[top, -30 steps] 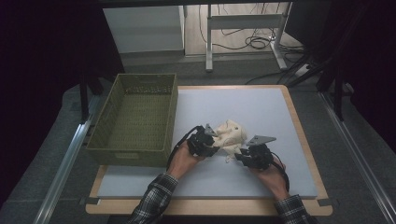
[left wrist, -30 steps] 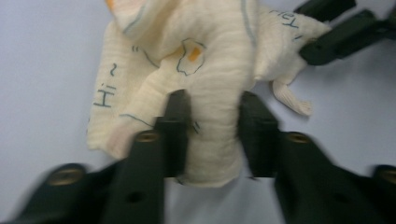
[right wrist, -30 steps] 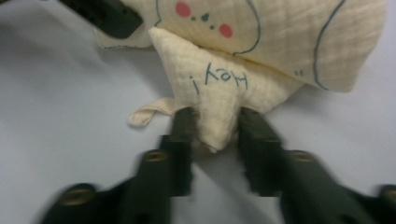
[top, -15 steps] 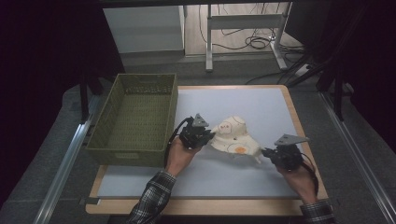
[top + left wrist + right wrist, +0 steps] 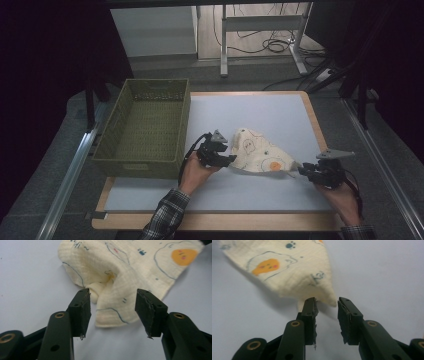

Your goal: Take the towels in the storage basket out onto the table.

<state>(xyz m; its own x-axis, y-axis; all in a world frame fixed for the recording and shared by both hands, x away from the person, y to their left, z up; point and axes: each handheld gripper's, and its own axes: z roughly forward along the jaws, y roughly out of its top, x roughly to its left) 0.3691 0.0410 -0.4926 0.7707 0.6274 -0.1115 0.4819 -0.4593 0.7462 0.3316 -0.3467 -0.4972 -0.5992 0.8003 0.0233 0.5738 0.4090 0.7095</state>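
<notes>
High view: a cream printed cloth (image 5: 260,156) lies stretched across the near half of the white mat (image 5: 260,110), a gripper at each end.
Left gripper (image 5: 223,158): at the cloth's left corner, jaws apart; they have just been opening, and the pads do not press on the fabric.
Left gripper view: a bunched, rolled corner of cloth (image 5: 117,282) lies between and just ahead of the pads (image 5: 83,312), slack on the mat (so I judge it freshly let go, not gripped).
Right gripper (image 5: 306,171): at the cloth's right tip, jaws a little apart; they too have just been opening.
Right gripper view: the pointed tip (image 5: 325,298) sits just ahead of the gap, the left pad (image 5: 310,312) at most brushing it; no clamp that I can see.
Why so placed: with the two ends held well apart the cloth was likely drawn out flat; laid this way it is ready for folding or for a lift into the basket (image 5: 145,125).
Cloth state: mostly flat, with a wrinkle and a rolled lump at the left corner.
Edges: the cloth's near edge lies well inside the mat's near border; the wooden board rim (image 5: 200,220) is farther still.
Open room: bare mat beyond the cloth and to its right; the basket stands just left of the left gripper, so a leftward sweep is cramped.
Risk: the left lump may need smoothing before any fold.
</notes>
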